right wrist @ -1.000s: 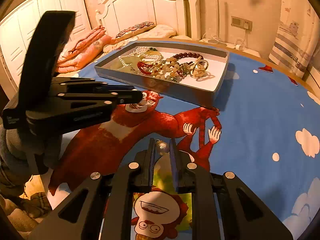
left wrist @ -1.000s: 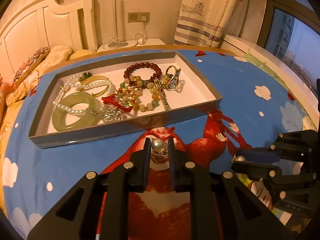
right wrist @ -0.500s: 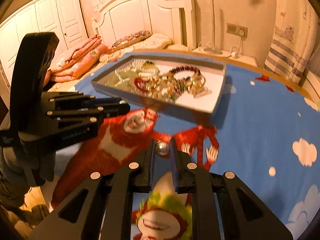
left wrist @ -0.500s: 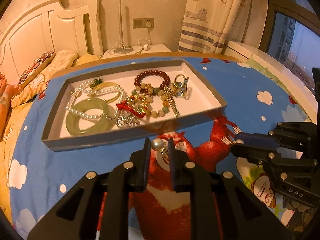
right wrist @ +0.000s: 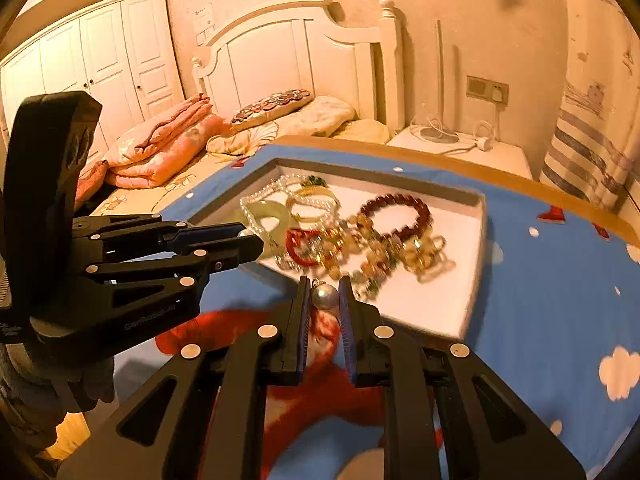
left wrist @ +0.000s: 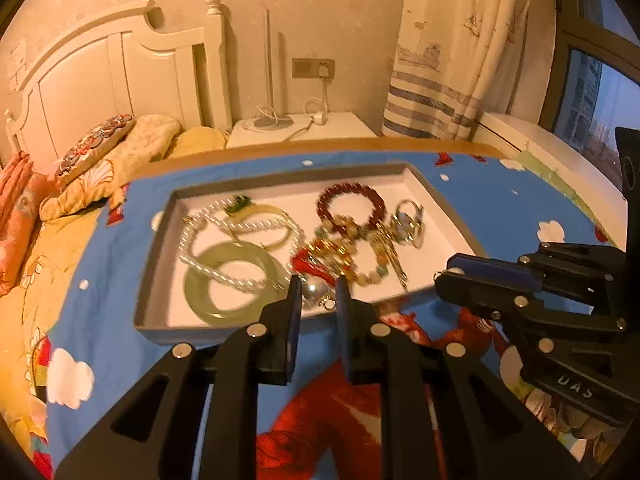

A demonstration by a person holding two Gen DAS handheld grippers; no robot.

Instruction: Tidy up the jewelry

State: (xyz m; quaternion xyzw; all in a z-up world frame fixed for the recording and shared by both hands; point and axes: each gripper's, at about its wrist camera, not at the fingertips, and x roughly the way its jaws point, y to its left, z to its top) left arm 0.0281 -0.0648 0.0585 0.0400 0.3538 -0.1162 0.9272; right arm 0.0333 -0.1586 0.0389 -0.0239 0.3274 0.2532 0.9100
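Each hand-held gripper, left (left wrist: 316, 294) and right (right wrist: 325, 294), is gripping a round silvery pearl earring (left wrist: 313, 289) at the near edge of the shallow grey-walled tray (left wrist: 154, 240), already holding most jewelry.

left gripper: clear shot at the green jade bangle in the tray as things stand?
Probably not yet. The left gripper is shut on a pearl earring, so its jaws are occupied. The path itself looks free: the green jade bangle lies uncovered at the tray's near-left end, only a pearl strand across it.
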